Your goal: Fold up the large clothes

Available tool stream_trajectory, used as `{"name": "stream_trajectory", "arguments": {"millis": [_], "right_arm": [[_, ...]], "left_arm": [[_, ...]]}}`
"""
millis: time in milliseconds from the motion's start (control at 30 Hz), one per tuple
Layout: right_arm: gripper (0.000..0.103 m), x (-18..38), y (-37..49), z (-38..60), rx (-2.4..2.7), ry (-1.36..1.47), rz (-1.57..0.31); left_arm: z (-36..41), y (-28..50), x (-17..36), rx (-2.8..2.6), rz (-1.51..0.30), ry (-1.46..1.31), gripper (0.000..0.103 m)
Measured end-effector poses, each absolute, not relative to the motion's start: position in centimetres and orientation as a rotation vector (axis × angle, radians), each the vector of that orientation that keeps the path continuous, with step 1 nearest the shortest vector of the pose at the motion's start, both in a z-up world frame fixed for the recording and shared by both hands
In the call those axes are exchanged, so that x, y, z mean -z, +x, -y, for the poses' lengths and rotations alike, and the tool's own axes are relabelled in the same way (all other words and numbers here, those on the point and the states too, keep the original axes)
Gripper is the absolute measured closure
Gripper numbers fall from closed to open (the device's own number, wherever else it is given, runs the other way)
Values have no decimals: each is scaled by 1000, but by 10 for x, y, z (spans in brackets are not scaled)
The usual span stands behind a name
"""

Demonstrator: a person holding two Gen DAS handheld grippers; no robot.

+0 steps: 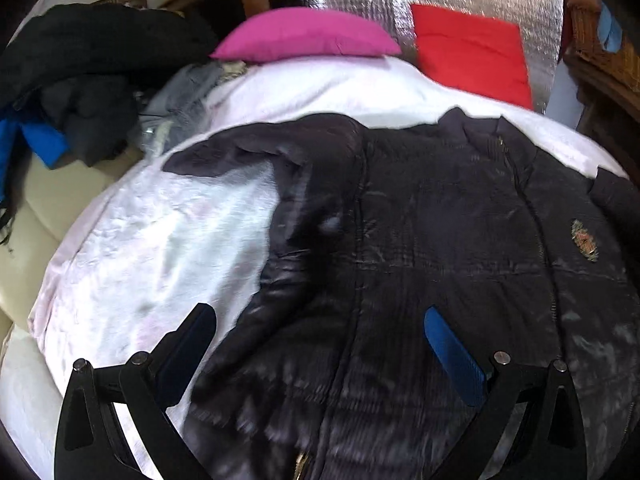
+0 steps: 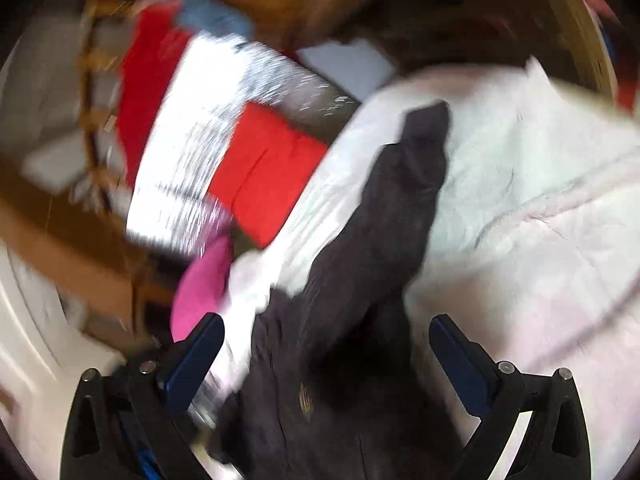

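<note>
On the bed: I see the jacket spread front-up across a white sheet, collar toward the far pillows, zip line running down its middle toward my grippers.
Left sleeve: it lies bent outward over the sheet, its cuff end toward the clothes pile at the bed's left edge.
Right sleeve: it stretches away from my right gripper over the sheet; this view is smeared by motion, so I judge its lie only roughly.
Left gripper: it hovers above the jacket's lower left front, jaws spread wide, nothing between them.
Right gripper: it sits over the shoulder end of the right sleeve, jaws likewise released, cloth below but not pinched.
Handling: I judge the jacket a quilted, padded piece with a slick, slightly glossy shell; soft, bulky, fairly light, springy enough to unfold itself and apt to slide from the pads.
Where to hold: I would pinch at a firm edge, the cuff, shoulder seam or hem, not the smooth panel, taking a thick bite of cloth.
Badge: a small embroidered crest sits on the chest to the right of the zip; I cannot read any lettering on it.
Writing: none legible anywhere in either view.
Surroundings: pink pillow and red pillow at the head of the bed, well apart from the jacket.
</note>
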State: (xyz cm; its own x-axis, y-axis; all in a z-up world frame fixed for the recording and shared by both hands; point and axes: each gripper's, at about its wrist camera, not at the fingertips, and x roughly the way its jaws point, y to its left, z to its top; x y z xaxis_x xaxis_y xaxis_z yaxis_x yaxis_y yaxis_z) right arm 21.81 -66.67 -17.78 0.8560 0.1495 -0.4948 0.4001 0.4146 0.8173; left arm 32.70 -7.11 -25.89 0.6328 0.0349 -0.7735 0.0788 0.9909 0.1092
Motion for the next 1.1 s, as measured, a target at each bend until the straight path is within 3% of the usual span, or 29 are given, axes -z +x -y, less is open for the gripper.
{"name": "stream_trajectory", "arguments": {"millis": [233, 367, 433, 500, 633, 800, 900, 1100], "right_arm": [[1, 247, 275, 729, 218, 1321, -547], [15, 260, 309, 741, 196, 1302, -572], [29, 262, 323, 742, 215, 1259, -601], [79, 261, 334, 739, 232, 1208, -622], [84, 236, 330, 728, 296, 1114, -563], [84, 140, 326, 658, 140, 882, -436], [84, 110, 328, 595, -18, 820, -442], [84, 128, 327, 462, -276, 755, -619]], "left_arm": [[91, 345, 294, 62, -990, 227, 0], [93, 343, 296, 67, -984, 214, 0], [90, 344, 299, 69, -991, 178, 0], [85, 343, 302, 71, -983, 132, 0], [87, 338, 301, 82, -1005, 142, 0], [81, 338, 283, 87, -986, 123, 0], [69, 331, 263, 65, -917, 96, 0], [38, 315, 228, -26, -743, 77, 0]]}}
